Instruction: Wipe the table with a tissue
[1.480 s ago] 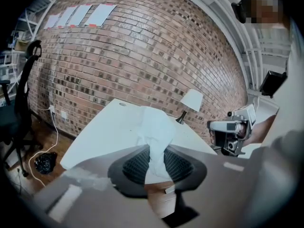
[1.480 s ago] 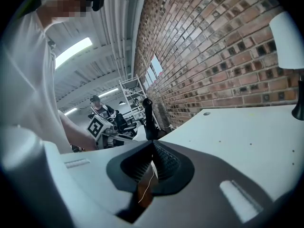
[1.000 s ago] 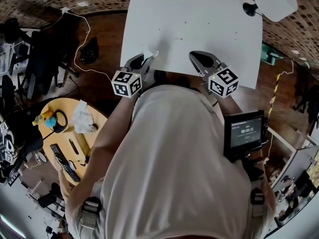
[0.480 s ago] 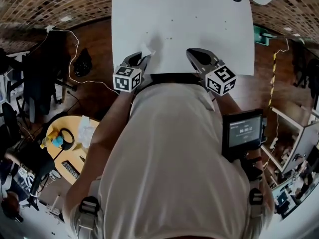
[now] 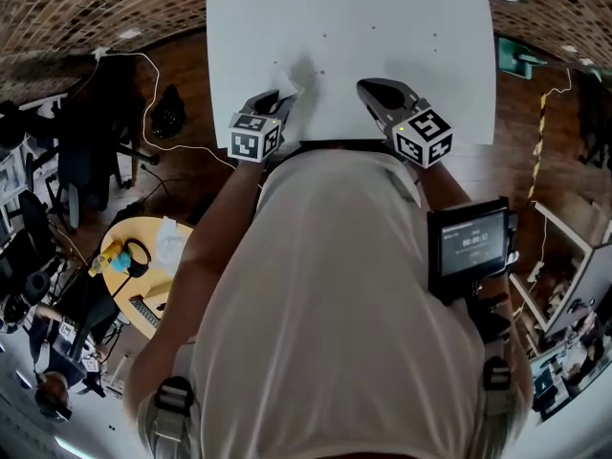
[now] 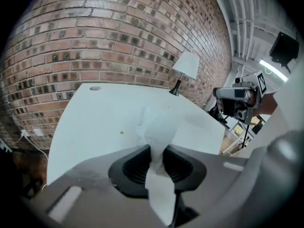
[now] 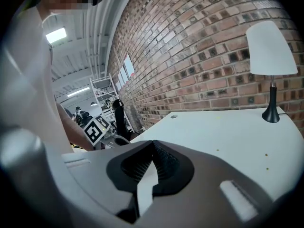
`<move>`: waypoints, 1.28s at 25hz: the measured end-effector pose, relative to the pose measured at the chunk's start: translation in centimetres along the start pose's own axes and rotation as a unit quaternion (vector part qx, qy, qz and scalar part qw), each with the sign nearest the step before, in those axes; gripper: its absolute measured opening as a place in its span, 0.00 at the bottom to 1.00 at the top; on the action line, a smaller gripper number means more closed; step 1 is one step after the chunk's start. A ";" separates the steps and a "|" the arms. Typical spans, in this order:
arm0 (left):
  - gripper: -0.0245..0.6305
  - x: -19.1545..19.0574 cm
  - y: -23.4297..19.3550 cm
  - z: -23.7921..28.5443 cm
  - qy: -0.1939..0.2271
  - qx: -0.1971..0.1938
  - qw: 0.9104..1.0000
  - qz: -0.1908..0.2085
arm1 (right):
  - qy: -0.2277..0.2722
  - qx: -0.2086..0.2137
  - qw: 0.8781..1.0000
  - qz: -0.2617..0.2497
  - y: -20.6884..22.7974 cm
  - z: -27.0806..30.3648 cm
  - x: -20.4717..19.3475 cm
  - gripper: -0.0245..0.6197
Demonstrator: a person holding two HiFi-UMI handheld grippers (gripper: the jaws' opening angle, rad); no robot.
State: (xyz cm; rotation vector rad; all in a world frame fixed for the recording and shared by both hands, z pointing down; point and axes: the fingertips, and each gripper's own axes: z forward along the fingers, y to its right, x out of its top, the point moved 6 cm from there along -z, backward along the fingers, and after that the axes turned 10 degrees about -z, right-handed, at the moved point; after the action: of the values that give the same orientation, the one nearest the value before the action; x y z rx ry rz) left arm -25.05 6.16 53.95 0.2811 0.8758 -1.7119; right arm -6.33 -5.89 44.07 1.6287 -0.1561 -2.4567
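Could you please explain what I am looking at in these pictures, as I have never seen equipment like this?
There is no robot here: a person holds a two-jawed claw in each hand. The head view comes from a camera on the person's head, looking steeply down. The other two come from cameras riding on each claw, looking along its jaws. In front stands a white table before a brick wall, bearing a white-shaded lamp and a few small specks. The left claw is shut on a white tissue, close to the table's near edge. The right claw is shut with nothing in it.
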 end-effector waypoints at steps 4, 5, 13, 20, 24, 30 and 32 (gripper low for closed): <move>0.17 -0.2 -0.1 1.5 -0.042 0.029 0.999 0.008 | -0.002 0.008 1.000 0.008 1.5 0.4 -0.3 0.05; 0.17 -0.3 -0.1 1.9 -0.052 0.038 0.998 0.009 | -0.003 0.010 1.000 0.011 1.8 0.4 -0.4 0.05; 0.17 0.2 -0.6 3.5 -0.074 0.071 0.995 0.007 | -0.009 0.024 0.999 0.029 2.6 -0.2 -1.3 0.05; 0.17 2.0 -0.4 5.0 -0.089 0.081 0.993 -0.009 | -0.004 0.025 0.999 0.038 4.0 -0.6 -1.1 0.05; 0.17 1.9 -0.6 5.3 -0.089 0.088 0.992 -0.027 | -0.002 0.024 0.999 0.044 4.3 -0.4 -1.2 0.05; 0.17 1.7 -0.3 6.2 -0.088 0.087 0.992 -0.013 | 0.000 0.015 0.999 0.044 5.5 -0.9 -1.4 0.05; 0.16 1.5 0.1 6.8 -0.088 0.079 0.993 -0.008 | 0.002 0.012 0.999 0.044 5.6 -1.2 -1.4 0.05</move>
State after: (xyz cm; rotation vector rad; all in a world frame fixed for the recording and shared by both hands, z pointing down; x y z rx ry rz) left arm -23.77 0.45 57.75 0.2251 0.6147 -1.7939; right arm -4.12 -11.05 45.90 1.6006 -0.2525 -2.3954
